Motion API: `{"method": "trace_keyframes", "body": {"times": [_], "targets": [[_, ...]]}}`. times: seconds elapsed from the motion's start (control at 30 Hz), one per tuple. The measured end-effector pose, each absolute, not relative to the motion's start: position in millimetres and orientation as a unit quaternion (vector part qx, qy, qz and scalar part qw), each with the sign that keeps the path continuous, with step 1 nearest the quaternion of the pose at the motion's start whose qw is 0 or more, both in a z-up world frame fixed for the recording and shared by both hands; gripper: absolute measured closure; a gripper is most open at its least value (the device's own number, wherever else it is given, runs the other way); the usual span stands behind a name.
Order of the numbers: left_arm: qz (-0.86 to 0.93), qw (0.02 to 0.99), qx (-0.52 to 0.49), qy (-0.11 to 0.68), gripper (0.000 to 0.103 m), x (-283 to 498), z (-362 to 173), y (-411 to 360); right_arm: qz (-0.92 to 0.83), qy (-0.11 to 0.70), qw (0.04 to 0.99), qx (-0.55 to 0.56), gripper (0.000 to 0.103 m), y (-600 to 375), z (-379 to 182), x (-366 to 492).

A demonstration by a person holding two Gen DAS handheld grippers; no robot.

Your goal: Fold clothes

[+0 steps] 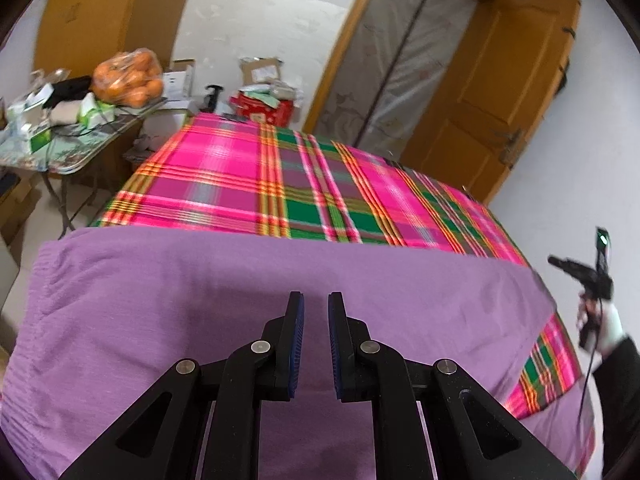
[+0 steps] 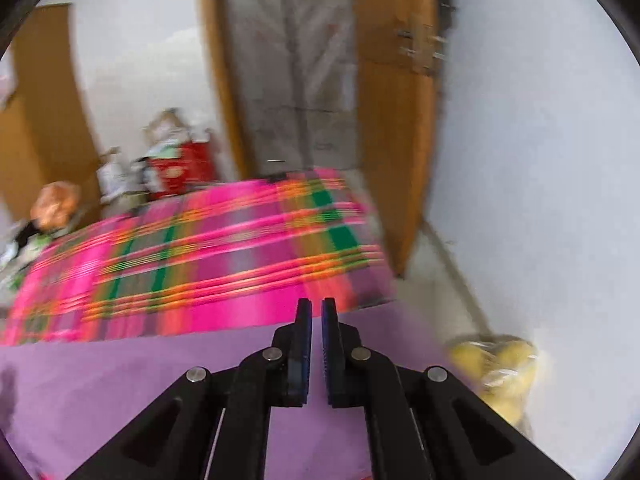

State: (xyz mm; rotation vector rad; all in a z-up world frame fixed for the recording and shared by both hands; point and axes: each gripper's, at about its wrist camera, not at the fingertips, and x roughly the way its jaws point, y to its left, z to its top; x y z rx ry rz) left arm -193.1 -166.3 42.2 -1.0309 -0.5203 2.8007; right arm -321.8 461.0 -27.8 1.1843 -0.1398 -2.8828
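A purple garment (image 1: 200, 288) lies spread flat over the near part of a bed covered by a pink and green plaid sheet (image 1: 240, 176). My left gripper (image 1: 316, 300) hovers above the garment's middle, open by a narrow gap with nothing between its pads. At the right edge of the left wrist view, a gloved hand (image 1: 608, 320) holds my right gripper (image 1: 558, 262) in the air beyond the bed's right side. The blurred right wrist view shows the right gripper (image 2: 316, 306) above the garment (image 2: 120, 372) near its far edge, its pads slightly apart and empty.
A folding table (image 1: 60, 152) left of the bed carries clutter and a bag of oranges (image 1: 128, 78). A red box (image 1: 260, 106) and cartons stand behind the bed. A wooden door (image 1: 500, 92) is open at the right. A bag of yellow fruit (image 2: 500, 368) sits on the floor.
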Motion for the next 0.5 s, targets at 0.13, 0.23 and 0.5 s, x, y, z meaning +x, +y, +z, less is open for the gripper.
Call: {"method": "trace_keyframes", "body": {"times": [0.13,0.23,0.5], "targets": [[0.920,0.026,-0.331,-0.210,0.078,-189,54,-192,-0.918,-0.026,0.111,0.379,0.098,396,-20,-304],[0.913,0.016,-0.335,-0.234,0.076,-183,64,-213,-0.907,-0.004,0.185,0.379,0.091,345,-16,-289],[0.897,-0.013,-0.401,-0.185,0.076,-173,51,-272,-0.851,0.111,0.314,0.405,0.089,217,-41,-242]]}}
